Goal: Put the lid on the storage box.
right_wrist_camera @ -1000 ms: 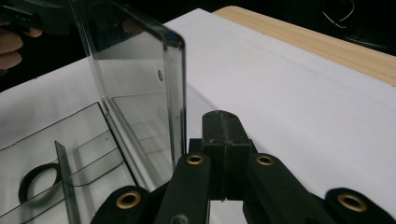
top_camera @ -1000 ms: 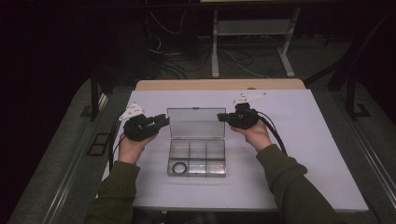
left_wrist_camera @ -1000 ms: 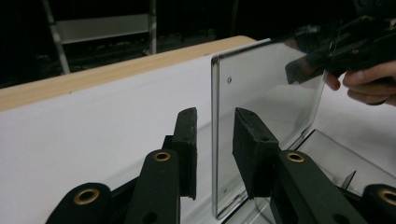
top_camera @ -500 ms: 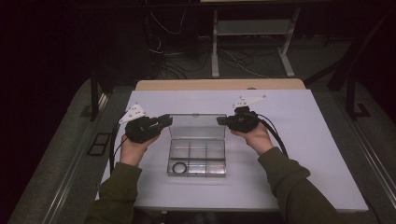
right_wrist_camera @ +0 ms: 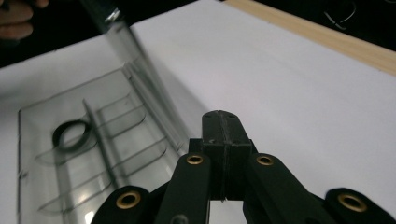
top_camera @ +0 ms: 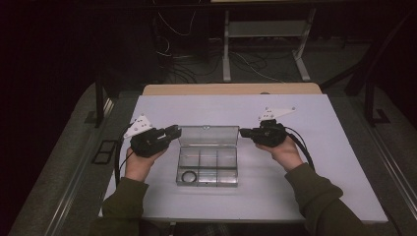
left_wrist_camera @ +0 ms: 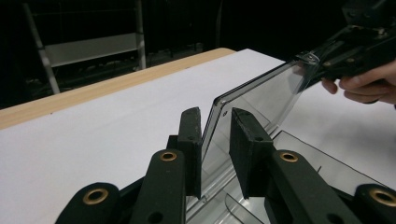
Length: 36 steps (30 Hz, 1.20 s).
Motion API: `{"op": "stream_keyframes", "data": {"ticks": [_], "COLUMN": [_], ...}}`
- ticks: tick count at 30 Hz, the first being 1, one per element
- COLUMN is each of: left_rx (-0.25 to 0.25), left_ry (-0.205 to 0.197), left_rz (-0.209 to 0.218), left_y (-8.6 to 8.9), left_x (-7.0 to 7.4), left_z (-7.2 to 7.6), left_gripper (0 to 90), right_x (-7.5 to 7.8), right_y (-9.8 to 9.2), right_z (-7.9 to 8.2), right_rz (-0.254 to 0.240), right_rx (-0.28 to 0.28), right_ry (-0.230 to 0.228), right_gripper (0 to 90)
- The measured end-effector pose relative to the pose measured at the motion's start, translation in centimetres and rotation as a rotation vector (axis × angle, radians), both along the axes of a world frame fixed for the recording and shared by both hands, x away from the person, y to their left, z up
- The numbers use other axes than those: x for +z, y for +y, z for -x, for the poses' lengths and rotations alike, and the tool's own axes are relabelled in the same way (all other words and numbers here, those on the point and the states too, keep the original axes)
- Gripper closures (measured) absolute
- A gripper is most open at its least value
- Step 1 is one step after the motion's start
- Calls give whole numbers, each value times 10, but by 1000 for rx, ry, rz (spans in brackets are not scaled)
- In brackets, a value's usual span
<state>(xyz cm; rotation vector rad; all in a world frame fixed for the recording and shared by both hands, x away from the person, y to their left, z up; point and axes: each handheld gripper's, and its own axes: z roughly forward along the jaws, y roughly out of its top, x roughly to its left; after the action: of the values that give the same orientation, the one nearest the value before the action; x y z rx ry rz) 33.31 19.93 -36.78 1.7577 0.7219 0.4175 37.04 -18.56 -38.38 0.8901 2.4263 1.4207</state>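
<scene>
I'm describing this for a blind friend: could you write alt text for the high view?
A person seated at a white table holds a black gripper in each hand on either side of a clear compartment box whose lid stands raised. The left gripper meets the lid's left edge, the right gripper its right edge. A black ring lies in the box's near-left compartment.

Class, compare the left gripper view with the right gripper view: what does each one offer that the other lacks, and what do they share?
Left gripper view: the left gripper has the edge of the raised clear lid between its jaws, which have just been opening. The right gripper sits at the lid's far corner, with a hand behind it.
Right gripper view: the right gripper's jaws are shut on nothing, and a black ring lies in one compartment of the clear box.
Shared: the raised lid, the white table and its wooden edge.
</scene>
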Motion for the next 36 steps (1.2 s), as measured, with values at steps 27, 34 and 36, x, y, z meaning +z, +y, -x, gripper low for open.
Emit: {"op": "stream_keyframes", "data": {"ticks": [27, 34, 36], "left_rx": [7, -39, -54], "left_ry": [59, 119, 129], "left_rz": [-29, -49, -50], "left_y": [20, 19, 18], "left_x": [-14, -22, -23], "left_z": [41, 45, 45], "left_gripper": [708, 866, 885], "right_x": [7, 3, 2], "right_y": [8, 6, 6], "right_z": [42, 48, 50], "right_rz": [-58, -68, -66], "right_rx": [147, 163, 163], "right_ry": [17, 28, 34], "right_gripper": [886, 886, 886]}}
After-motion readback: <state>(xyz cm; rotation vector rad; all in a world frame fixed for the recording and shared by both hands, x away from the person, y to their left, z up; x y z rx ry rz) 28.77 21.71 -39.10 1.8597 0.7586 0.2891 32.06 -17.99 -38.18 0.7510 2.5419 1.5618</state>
